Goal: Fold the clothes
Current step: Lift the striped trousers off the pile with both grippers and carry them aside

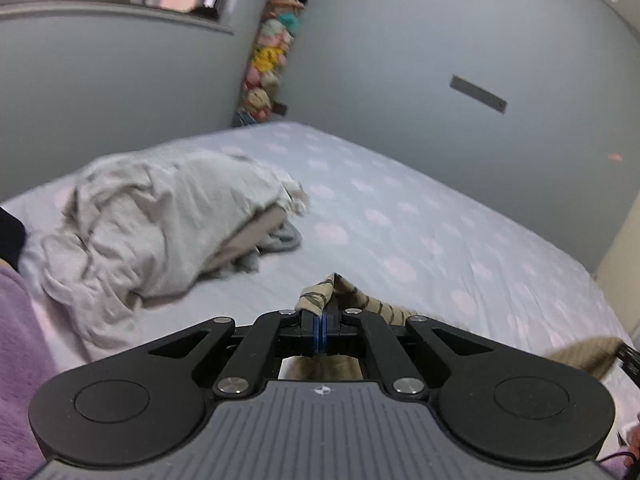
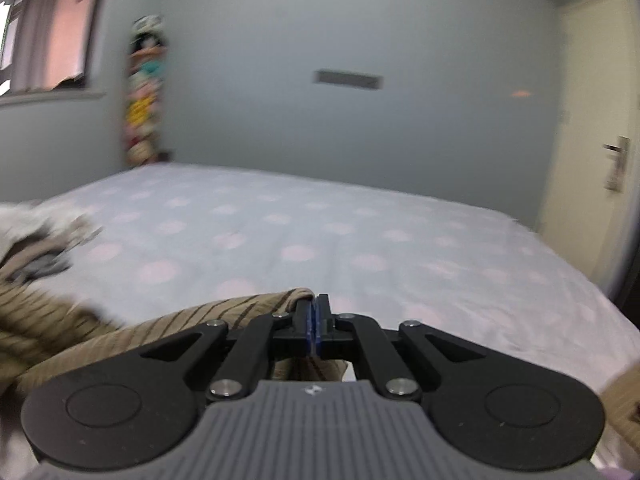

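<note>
Here, both grippers hold one striped garment up over the bed.
The left gripper [image 1: 321, 320] and right gripper [image 2: 314, 316] are each clamped on the tan striped garment [image 2: 224, 312], which is not folded flat; a rumpled pile of clothes [image 1: 152, 216] lies unfolded on the bed [image 1: 400, 208].

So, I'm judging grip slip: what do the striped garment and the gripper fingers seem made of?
Striped garment: soft tan fabric, likely knit; it drapes and bunches, matte. Fingers: matte black rigid plastic, apparently, with blue pads, maybe rubber.
</note>
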